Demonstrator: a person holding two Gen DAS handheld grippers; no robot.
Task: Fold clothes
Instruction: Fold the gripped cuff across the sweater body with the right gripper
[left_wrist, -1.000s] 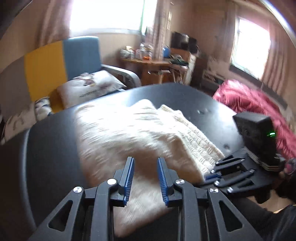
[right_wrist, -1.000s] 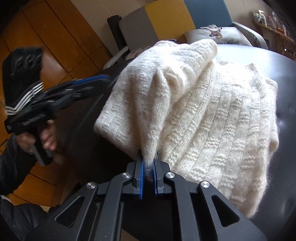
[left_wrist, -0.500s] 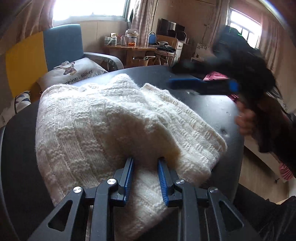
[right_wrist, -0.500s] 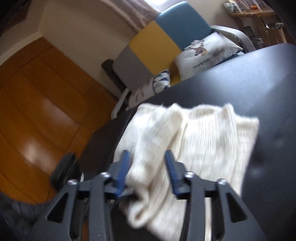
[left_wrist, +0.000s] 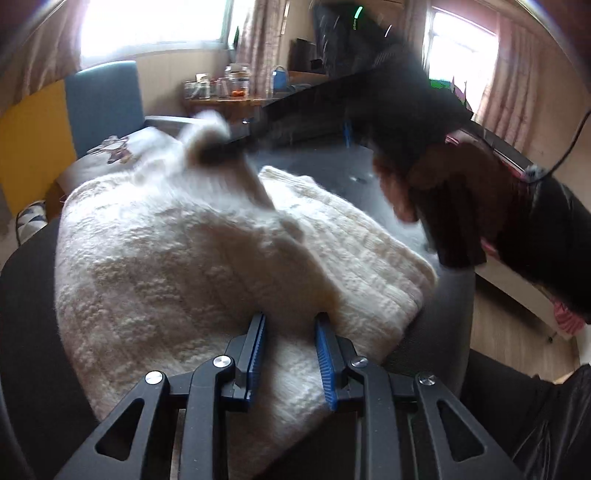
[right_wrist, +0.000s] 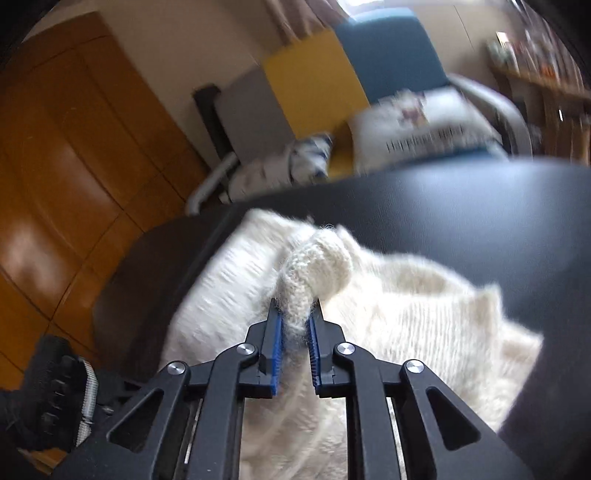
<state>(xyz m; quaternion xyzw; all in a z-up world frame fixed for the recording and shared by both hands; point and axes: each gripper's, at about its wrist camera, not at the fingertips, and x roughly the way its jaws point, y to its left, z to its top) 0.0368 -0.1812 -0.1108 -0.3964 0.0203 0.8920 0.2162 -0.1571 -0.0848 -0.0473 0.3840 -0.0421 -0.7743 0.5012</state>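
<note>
A cream knitted sweater (left_wrist: 166, 258) lies folded on the round black table (left_wrist: 29, 332). My left gripper (left_wrist: 290, 325) sits at its near edge with a thick fold filling the gap between the blue pads, the jaws partly apart. Beyond it, my blurred right gripper (left_wrist: 218, 147) pulls a bunch of the knit upward. In the right wrist view the right gripper (right_wrist: 295, 314) has its jaws closing, and the pads pinch a rolled bunch of the sweater (right_wrist: 424, 325) above the table (right_wrist: 443, 206).
A blue, yellow and grey armchair (right_wrist: 388, 48) with a printed pillow (right_wrist: 424, 129) stands behind the table. A wooden side table with jars (left_wrist: 221, 92) is farther back, and wooden cabinet doors (right_wrist: 74, 147) are to the left. The person's hand (left_wrist: 424, 184) hovers over the table's right side.
My right gripper let go of the sweater's edge, opened, crossed over the sweater and closed on a bunch of it. My left gripper sank onto the near fold.
</note>
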